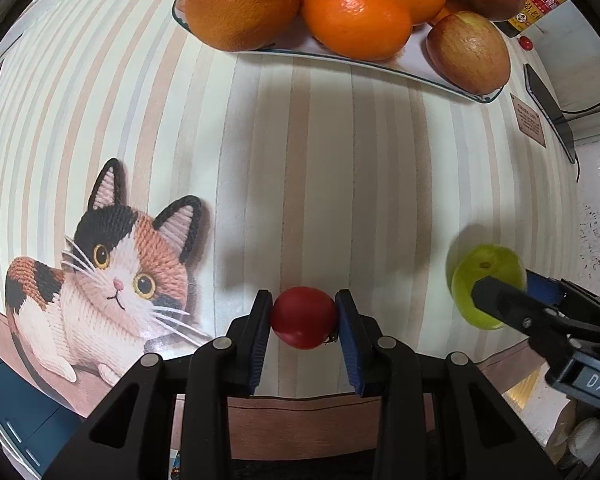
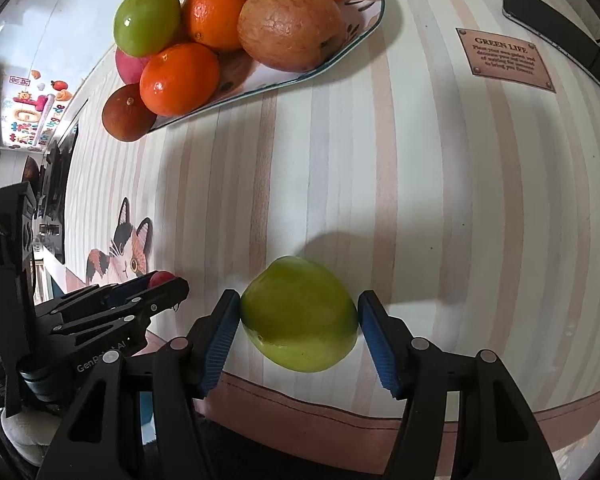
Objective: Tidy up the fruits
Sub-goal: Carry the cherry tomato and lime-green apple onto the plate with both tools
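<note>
Above striped mat [image 1: 300,168]: left tool [image 1: 304,316] clamps one tomato [image 1: 303,314]; right tool [image 2: 298,316] clamps one green fruit [image 2: 300,316].

Both grippers are showing matte black angular frames with triangular cut-outs and round silver pivot screws. The left gripper [image 1: 303,312] is wearing dark navy ribbed pads on its fingers [image 1: 260,332]. The right gripper [image 2: 298,316] is wearing brighter blue ribbed pads. White lettering reading "GenRobot.AI" is running along the left gripper's body, and "DAS" is showing on the right gripper's body.

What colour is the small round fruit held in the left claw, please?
Red; the small round red fruit shows best in the left wrist view.
</note>
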`<state>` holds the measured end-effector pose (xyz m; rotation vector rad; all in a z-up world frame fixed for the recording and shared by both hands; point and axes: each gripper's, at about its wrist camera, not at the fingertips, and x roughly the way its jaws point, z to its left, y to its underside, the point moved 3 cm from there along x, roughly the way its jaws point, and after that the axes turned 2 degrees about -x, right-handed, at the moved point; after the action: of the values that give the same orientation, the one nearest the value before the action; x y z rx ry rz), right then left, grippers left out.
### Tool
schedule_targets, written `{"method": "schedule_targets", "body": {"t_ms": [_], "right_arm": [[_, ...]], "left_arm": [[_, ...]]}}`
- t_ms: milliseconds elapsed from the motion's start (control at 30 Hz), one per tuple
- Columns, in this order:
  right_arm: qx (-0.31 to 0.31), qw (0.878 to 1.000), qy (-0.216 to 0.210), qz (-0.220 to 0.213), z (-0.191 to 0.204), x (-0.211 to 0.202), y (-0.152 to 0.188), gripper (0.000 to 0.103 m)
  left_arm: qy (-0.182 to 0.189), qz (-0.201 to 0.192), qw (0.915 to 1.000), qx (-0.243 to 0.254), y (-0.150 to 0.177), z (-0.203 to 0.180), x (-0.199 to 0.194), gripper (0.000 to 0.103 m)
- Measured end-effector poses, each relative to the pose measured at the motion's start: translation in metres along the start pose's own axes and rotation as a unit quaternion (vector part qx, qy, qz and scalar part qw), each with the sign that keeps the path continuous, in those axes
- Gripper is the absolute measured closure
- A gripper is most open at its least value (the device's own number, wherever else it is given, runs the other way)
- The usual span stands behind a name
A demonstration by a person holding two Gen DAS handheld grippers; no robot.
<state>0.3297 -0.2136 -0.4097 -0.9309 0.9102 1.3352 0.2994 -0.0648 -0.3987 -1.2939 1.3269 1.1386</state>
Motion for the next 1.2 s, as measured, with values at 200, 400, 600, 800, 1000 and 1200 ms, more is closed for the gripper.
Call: {"method": "schedule_targets", "body": {"t_ms": [200, 400, 600, 800, 1000, 1200], "right_arm": [[0.008, 1.0, -0.003, -0.004, 0.004, 0.005, 0.001, 0.04], [0.096, 0.991, -0.087, -0.033, -0.004, -0.002, -0.01, 0.04], [0.149, 0.974, -0.136, -0.103, 0.011, -0.021, -0.046, 0.04], [0.16, 0.966, -0.124, -0.16, 0.031, -0.03, -0.08, 0.04], [0.175, 0.959, -0.093, -0.201, 0.039, -0.034, -0.088, 0.04], [0.209, 0.948, -0.076, -0.227, 0.029, -0.032, -0.088, 0.04]], "left_arm": [[0.004, -0.006, 1.0, -0.003, -0.003, -0.004, -0.012, 0.073], [0.015, -0.018, 0.9996, -0.013, -0.009, 0.004, -0.033, 0.073], [0.025, -0.038, 0.9986, -0.027, -0.024, 0.024, -0.056, 0.073], [0.04, -0.063, 0.9962, -0.045, -0.048, 0.051, -0.085, 0.073], [0.061, -0.086, 0.9921, -0.067, -0.087, 0.086, -0.112, 0.073], [0.088, -0.094, 0.9876, -0.091, -0.127, 0.119, -0.114, 0.073]]}}
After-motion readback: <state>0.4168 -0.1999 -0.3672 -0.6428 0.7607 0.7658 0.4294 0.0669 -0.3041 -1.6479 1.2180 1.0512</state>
